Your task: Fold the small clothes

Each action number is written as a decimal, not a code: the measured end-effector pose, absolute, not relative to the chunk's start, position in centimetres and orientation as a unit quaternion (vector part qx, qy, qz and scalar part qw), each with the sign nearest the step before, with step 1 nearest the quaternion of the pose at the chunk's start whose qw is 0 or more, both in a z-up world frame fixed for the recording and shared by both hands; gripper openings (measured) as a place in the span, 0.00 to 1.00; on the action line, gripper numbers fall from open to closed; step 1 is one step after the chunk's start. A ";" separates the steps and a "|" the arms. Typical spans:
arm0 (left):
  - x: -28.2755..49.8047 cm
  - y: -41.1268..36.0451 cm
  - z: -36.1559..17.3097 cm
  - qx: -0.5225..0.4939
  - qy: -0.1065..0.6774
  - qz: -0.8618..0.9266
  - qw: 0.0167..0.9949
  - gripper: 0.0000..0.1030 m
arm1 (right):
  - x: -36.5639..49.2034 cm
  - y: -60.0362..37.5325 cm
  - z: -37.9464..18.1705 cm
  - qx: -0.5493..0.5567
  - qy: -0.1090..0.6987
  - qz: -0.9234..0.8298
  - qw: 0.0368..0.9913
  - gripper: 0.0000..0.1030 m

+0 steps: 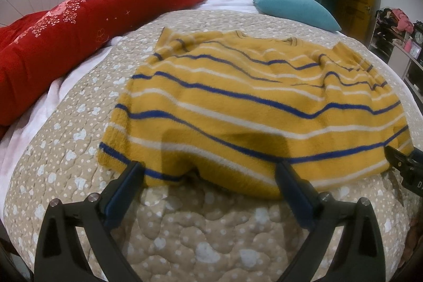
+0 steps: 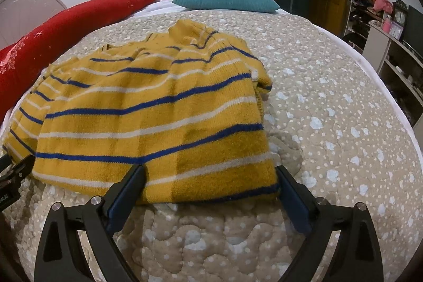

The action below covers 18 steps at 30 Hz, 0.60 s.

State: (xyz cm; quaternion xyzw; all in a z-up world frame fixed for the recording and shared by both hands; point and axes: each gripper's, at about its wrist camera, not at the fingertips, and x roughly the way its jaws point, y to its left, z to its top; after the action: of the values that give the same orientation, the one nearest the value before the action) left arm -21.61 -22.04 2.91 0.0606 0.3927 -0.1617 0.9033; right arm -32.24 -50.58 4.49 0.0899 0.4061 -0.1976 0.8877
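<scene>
— Garment? Mustard-yellow knitted sweater with blue and white stripes, flat on beige quilted bed cover, hem at both gripper tips.
— Left gripper, right gripper? Spread wide, holding nothing.

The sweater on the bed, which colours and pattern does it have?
The sweater is mustard yellow with blue and white stripes, clearest in the right wrist view.
</scene>
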 end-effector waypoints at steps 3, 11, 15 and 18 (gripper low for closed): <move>-21.7 -22.0 2.9 0.060 0.393 -0.161 0.903 0.97 | -32.3 -50.6 4.5 0.090 0.406 -0.198 0.887 0.96; -21.7 -22.0 2.9 0.060 0.393 -0.161 0.903 0.97 | -32.2 -50.6 4.5 0.090 0.406 -0.198 0.888 0.96; -21.7 -22.0 2.9 0.060 0.392 -0.162 0.903 0.97 | -32.2 -50.6 4.5 0.090 0.406 -0.198 0.888 0.96; -21.7 -22.0 2.9 0.060 0.392 -0.161 0.904 0.97 | -32.2 -50.7 4.5 0.090 0.406 -0.198 0.888 0.97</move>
State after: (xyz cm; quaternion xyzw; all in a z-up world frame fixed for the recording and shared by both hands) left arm -21.71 -22.03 2.88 0.0601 0.3924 -0.1614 0.9035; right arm -32.22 -50.65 4.47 0.0896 0.4062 -0.1979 0.8876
